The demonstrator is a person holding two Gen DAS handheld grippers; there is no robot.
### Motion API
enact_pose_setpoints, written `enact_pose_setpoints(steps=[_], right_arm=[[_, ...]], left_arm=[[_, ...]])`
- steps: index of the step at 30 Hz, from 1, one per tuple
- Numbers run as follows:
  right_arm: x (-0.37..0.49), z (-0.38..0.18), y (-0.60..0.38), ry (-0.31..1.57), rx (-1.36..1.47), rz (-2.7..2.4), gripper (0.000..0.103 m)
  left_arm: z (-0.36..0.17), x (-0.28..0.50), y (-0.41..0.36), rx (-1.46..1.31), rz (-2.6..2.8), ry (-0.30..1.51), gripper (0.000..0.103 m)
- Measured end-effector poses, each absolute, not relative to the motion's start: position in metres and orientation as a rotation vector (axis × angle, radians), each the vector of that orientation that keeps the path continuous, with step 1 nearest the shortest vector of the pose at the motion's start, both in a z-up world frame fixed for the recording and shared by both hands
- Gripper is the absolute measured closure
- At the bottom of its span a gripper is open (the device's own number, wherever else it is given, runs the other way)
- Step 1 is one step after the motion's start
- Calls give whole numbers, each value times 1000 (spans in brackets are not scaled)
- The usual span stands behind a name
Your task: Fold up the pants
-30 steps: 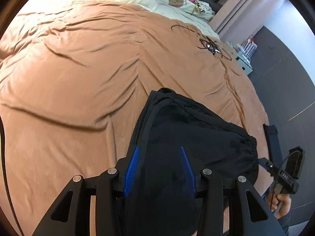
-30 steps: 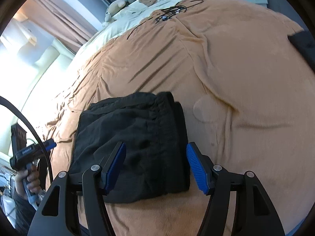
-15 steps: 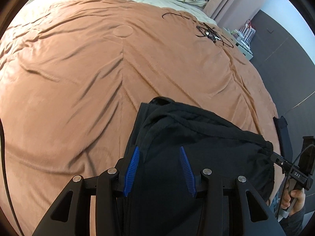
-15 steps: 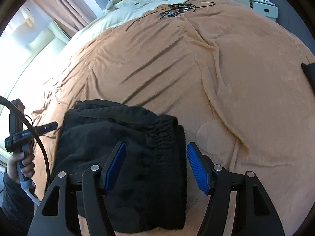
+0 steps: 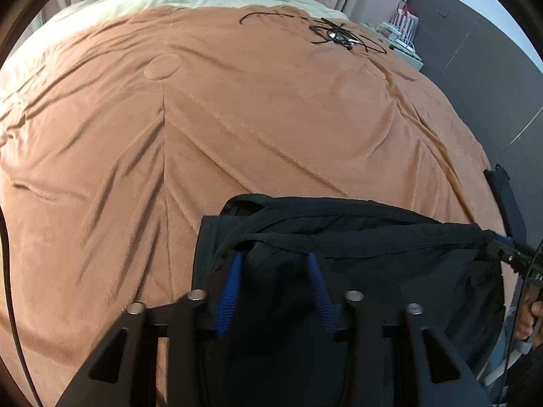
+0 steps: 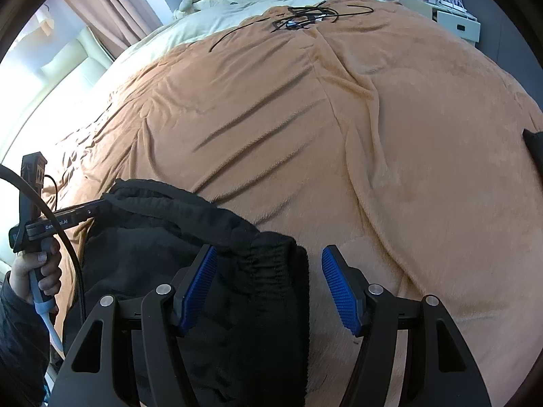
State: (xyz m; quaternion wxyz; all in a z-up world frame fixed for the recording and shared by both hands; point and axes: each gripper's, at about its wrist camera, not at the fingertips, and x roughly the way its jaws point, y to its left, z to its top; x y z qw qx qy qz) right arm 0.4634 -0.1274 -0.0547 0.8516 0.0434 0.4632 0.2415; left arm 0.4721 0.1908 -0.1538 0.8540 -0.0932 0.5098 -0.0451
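Black pants [image 5: 356, 264], folded into a bundle, lying at the near edge of a brown blanket [image 5: 271, 118] on a bed. Left gripper [image 5: 275, 264]: jaws apart, fabric bunched between the blue pads. Right gripper [image 6: 268, 271]: jaws wide apart, straddling the elastic waistband edge, not clamped. Tangle of black cables [image 6: 305, 17] well apart, at the blanket's far end.

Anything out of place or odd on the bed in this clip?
A tangle of black cables lies loose on the brown blanket near the pillows, clear of the folded black pants. Nothing else stands out.
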Motion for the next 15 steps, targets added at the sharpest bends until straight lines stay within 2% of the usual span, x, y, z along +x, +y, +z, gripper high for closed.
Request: enact_pose_setpoints(steps=[1,2,3,7,9,15], right_arm=[[463,-55,-126,970,84,506,45],[463,-56,-124,966,68,504,61],[464,-57,-122,973,56,508,73],[464,-55,-117,969,30,493,81],[463,-50,-116,952,28,495,93],[466,-44,-117,927,46,504,94]], left_arm=[[-155,473,191,-195,-91,1078,96],[-156,473,193,-202,-86,1084,98],[-155,473,195,-206,-73,1076,100],[-140,471,201,-210,-50,1020,100],[-130,472,206,-216,-30,987,101],[-122,488,209,-211,-22,972,101]])
